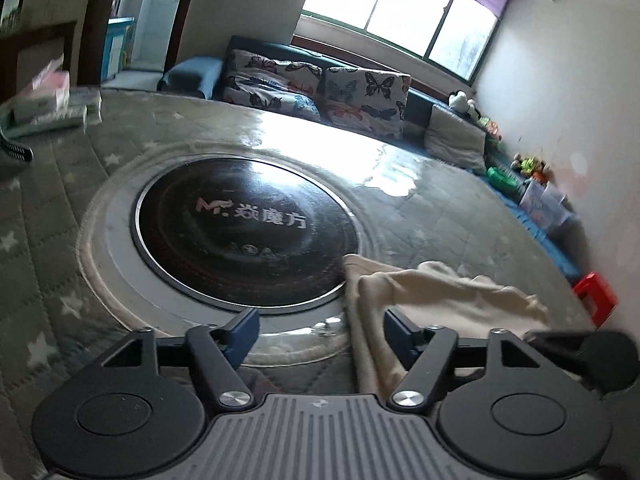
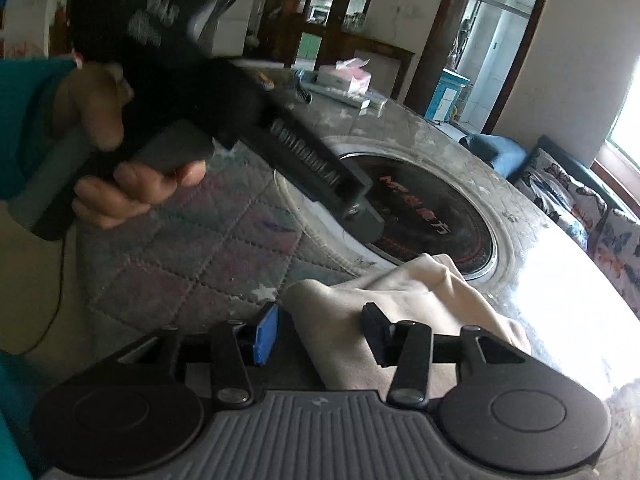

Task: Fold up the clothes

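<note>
1. On the round table with the grey quilted star-print cover [image 1: 48,184] lies a crumpled cream-coloured cloth garment [image 1: 436,292], at the near edge, its far corner overlapping the rim of the black glass round cooktop inset [image 1: 244,232] at table centre.
2. Left gripper [image 1: 320,330]: fingers wide apart, nothing clamped. Blue-padded fingertips [image 1: 244,334] sit low over the table; the cream garment's left edge runs between the fingers, nearer the right one. Contact with the pad: cannot tell.
3. Right gripper [image 2: 316,330]: fingers wide apart, nothing clamped. The garment [image 2: 400,292] bunches up between and beyond the fingers; the blue pad of the left finger [image 2: 266,334] sits just beside the cloth's edge. Whether it touches: cannot tell.
4. Right wrist view also shows the left gripper unit [image 2: 256,128] from the side, motion-blurred, held by a bare hand [image 2: 120,160] with a teal sleeve, above the quilted cover and angled down toward the cooktop.
5. Far side of the table: pink-and-white tissue box [image 2: 348,76] plus flat packets beside it.
6. Behind the table: sofa with butterfly-print cushions [image 1: 316,88] under a bright window [image 1: 400,4]; red plastic stool [image 1: 596,296] on the floor near the wall at right.
</note>
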Available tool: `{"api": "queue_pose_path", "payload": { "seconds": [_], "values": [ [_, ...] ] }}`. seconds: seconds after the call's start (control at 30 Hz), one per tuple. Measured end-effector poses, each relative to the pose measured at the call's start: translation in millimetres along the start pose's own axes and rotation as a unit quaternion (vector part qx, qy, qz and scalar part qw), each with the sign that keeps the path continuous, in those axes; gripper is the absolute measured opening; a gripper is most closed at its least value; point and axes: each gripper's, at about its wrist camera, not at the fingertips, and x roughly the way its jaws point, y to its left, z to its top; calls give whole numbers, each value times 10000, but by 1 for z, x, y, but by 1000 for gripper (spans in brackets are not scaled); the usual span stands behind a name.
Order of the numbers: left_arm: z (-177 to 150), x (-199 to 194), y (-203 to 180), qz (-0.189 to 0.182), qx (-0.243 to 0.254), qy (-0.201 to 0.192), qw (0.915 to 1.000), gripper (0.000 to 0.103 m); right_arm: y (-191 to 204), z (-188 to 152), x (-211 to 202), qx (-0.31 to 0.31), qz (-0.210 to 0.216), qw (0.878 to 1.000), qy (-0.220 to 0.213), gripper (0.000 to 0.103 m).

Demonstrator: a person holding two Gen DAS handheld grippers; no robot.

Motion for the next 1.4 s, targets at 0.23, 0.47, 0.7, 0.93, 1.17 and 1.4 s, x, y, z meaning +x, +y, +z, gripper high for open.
{"api": "queue_pose_path", "payload": {
  "seconds": [0.23, 0.47, 0.7, 0.93, 1.17, 1.4],
  "values": [
    [1, 13, -1, -408, -867, 165, 9953, 84, -8, -3, -3, 334, -107, 9994, -72, 16],
    [4, 32, 3, -809, -1901, 411, 9776, 84, -37, -8, -31, 1104, 107, 9924, -534, 13],
    [4, 52, -6, -1060, -2185, 711, 9674, 68, -47, -17, -48, 1321, 201, 9880, -771, 13],
    [2, 64, 1, -1018, -2293, 825, 9645, 20, -50, -26, -51, 1403, 298, 9863, -821, 18],
    [0, 61, 0, -982, -2200, 839, 9669, 19, -79, -56, -73, 2066, 62, 9745, -868, 20],
    [-2, 60, -2, -935, -2139, 833, 9688, 19, -125, -117, -88, 2988, -922, 9483, -540, 20]
  ]
}}
